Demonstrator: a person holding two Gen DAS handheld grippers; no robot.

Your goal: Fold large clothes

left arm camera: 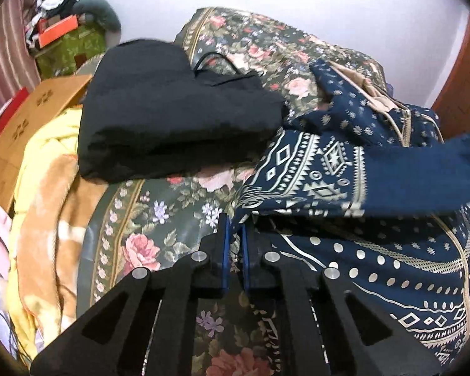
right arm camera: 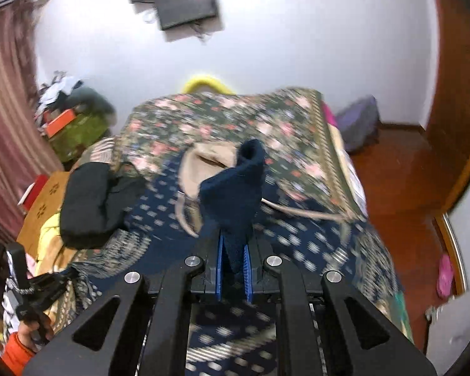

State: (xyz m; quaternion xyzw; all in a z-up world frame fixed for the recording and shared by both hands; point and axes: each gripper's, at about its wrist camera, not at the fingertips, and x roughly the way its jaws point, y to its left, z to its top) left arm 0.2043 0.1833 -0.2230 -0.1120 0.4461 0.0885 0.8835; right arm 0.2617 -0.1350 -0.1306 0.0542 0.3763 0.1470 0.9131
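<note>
On the bed (left arm camera: 159, 219), over its flowered cover, lies the large navy patterned garment (left arm camera: 391, 266), spread across the near and right part, with a folded black garment (left arm camera: 172, 116) just beside it on the left. My left claw (left arm camera: 234, 238) is clamped on the near edge of the navy cloth, where the patterned border meets the flowered cover. My right claw (right arm camera: 234, 250) is clamped on the plain navy sleeve (right arm camera: 235, 181), which stands up from between the blue pads (right arm camera: 220, 263) like a tube with the cuff open at the top. In the left view this same sleeve crosses from the right side over the body of the garment. I judge the step in hand is to fold the sleeve inward across the body. To do it well I would keep the left claw quiet as an anchor, so the hem does not slide on the cover, and carry the sleeve low and flat across, not high, so the cloth does not drag the beige lining (right arm camera: 203, 159) near the collar with it. I would let go only when the sleeve lies straight, without a twist. The right view is blurred, so how smooth the body lies I cannot tell
</note>
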